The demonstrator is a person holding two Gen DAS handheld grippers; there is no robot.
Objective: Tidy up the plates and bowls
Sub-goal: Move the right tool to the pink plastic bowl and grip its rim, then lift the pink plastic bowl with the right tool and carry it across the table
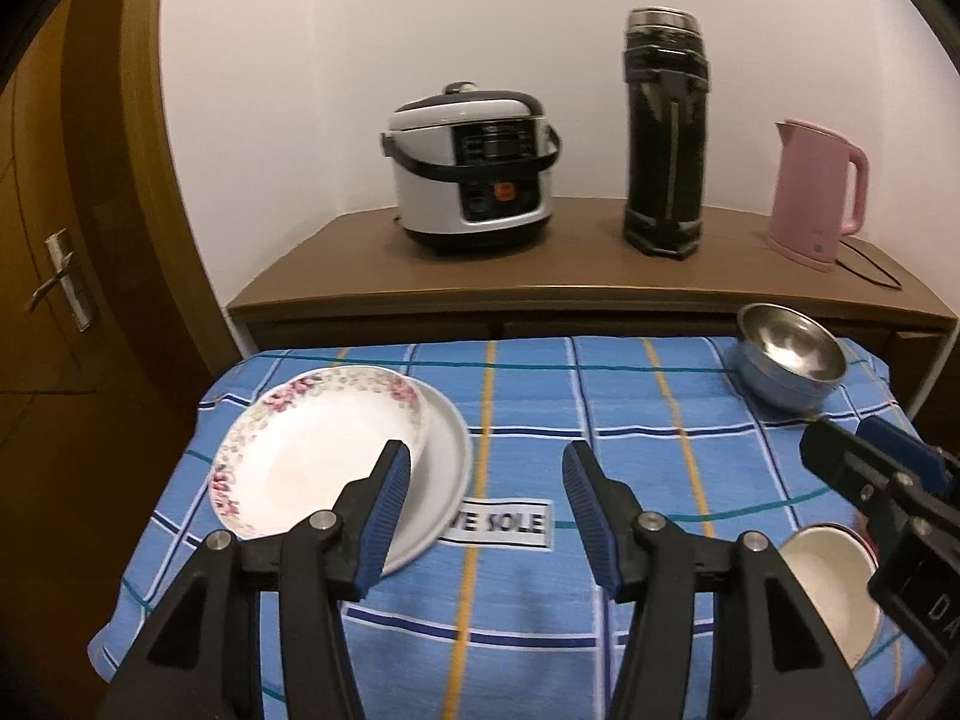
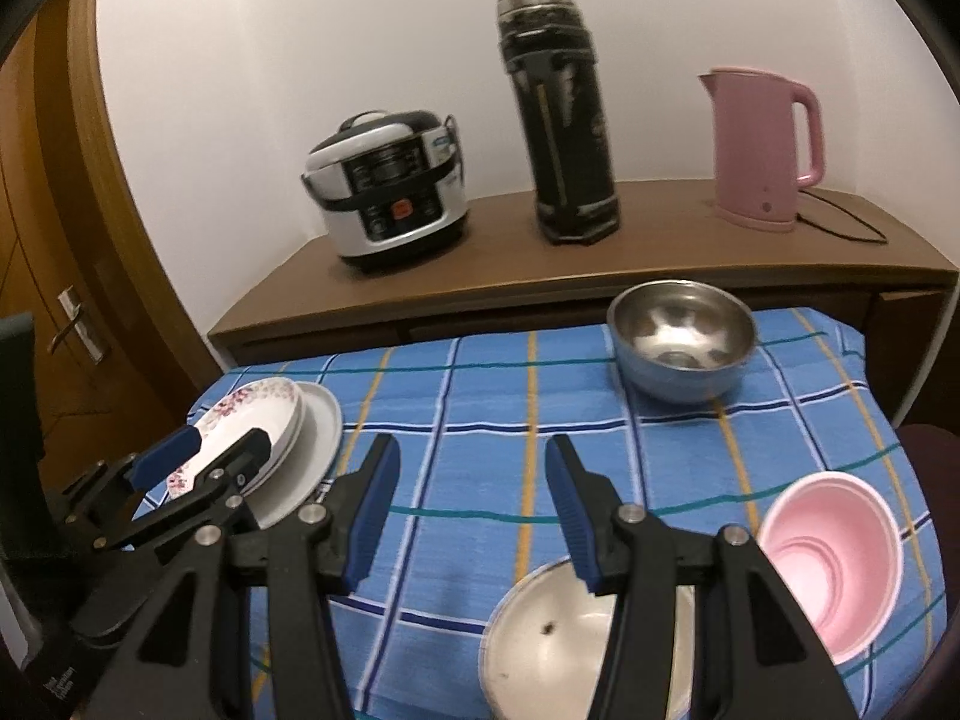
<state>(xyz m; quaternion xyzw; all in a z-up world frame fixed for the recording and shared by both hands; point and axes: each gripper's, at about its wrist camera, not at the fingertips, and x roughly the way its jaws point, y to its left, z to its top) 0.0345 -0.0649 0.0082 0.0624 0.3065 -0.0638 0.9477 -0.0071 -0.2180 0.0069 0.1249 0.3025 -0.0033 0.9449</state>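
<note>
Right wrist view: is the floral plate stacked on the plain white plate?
Yes, the floral plate rests on top of the plain white plate.

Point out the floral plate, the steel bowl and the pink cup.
floral plate (image 1: 300, 456), left wrist view, on its white centre.
steel bowl (image 2: 681, 333), right wrist view, on its shiny inside.
pink cup (image 2: 831, 558), right wrist view, on its inner wall.

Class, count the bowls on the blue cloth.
3: steel bowl at the far right, white bowl nearest, pink bowl to its right. More may be hidden.
</note>
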